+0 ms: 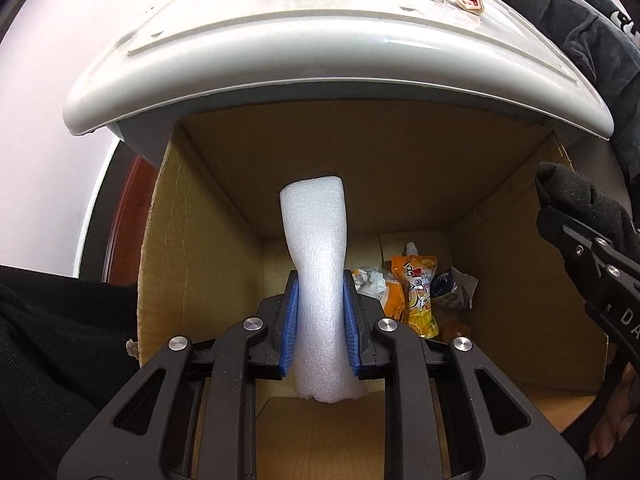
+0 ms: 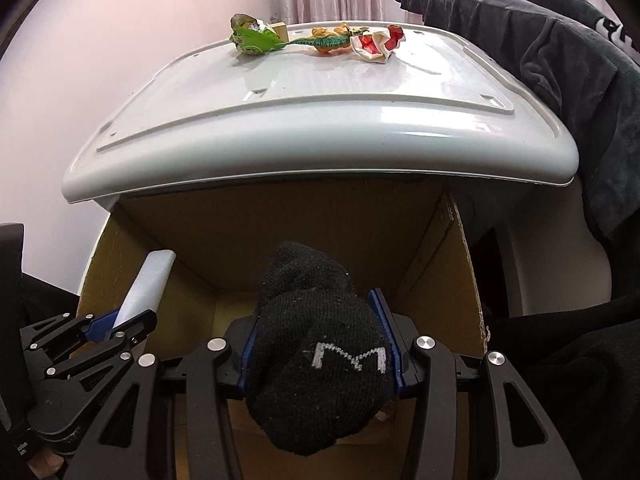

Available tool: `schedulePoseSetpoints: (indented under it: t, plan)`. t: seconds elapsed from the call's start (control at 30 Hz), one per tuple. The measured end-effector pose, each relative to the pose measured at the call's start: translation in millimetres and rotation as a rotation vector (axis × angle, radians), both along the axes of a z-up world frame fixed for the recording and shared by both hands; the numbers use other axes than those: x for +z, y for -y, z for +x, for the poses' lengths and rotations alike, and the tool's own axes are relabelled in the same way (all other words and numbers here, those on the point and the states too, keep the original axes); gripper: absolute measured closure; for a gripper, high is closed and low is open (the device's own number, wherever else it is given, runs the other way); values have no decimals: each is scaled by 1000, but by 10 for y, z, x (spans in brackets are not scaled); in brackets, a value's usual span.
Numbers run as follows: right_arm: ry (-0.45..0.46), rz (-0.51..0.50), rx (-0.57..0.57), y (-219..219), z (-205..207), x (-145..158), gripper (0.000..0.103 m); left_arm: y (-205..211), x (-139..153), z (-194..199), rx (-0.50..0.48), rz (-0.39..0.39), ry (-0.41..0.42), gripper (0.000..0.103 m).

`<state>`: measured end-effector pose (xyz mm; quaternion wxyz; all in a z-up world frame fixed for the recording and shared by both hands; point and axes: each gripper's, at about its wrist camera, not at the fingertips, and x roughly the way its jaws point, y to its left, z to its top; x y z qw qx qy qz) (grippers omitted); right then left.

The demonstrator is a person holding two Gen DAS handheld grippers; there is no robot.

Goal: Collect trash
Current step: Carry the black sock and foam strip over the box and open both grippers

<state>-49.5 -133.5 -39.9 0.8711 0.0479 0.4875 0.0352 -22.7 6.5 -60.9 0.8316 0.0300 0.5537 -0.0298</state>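
My left gripper (image 1: 320, 320) is shut on a white foam tube (image 1: 316, 264) and holds it upright over an open cardboard box (image 1: 500, 216). The tube also shows in the right wrist view (image 2: 146, 284), with the left gripper (image 2: 116, 326) around it. My right gripper (image 2: 320, 344) is shut on a balled black sock (image 2: 316, 356) over the same box (image 2: 440, 272). The right gripper shows at the right edge of the left wrist view, its fingertips hidden by the sock (image 1: 576, 196). An orange drink pouch (image 1: 416, 292) and crumpled wrappers (image 1: 370, 280) lie on the box floor.
A white plastic table (image 2: 320, 120) stands just behind the box. On it lie a green wrapper (image 2: 254, 40), a teal and orange wrapper (image 2: 328, 42) and a red and white wrapper (image 2: 374, 46). Dark clothing (image 2: 560, 60) is draped at the right.
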Motion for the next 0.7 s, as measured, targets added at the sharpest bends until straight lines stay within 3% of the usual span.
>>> schedulePoseSetpoints:
  t: [0.2, 0.27, 0.3, 0.37, 0.4, 0.7]
  plan:
    - [3, 1, 0, 4, -4, 10, 55, -2, -1, -3, 4, -2, 1, 83]
    - [0, 0, 0, 3, -2, 7, 53, 0, 0, -7, 3, -7, -1, 77]
    - [-7, -2, -3, 3, 2, 4, 52, 1, -8, -5, 7, -7, -5, 72]
    - [0, -8, -18, 24, 4, 15, 38, -8, -31, 10, 26, 10, -17, 31]
    - [9, -6, -32, 45, -3, 32, 37, -25, -36, 13, 35, 10, -14, 27]
    - [4, 17, -84, 160, 12, 24, 36, -125, -106, 45, 73, -14, -55, 27]
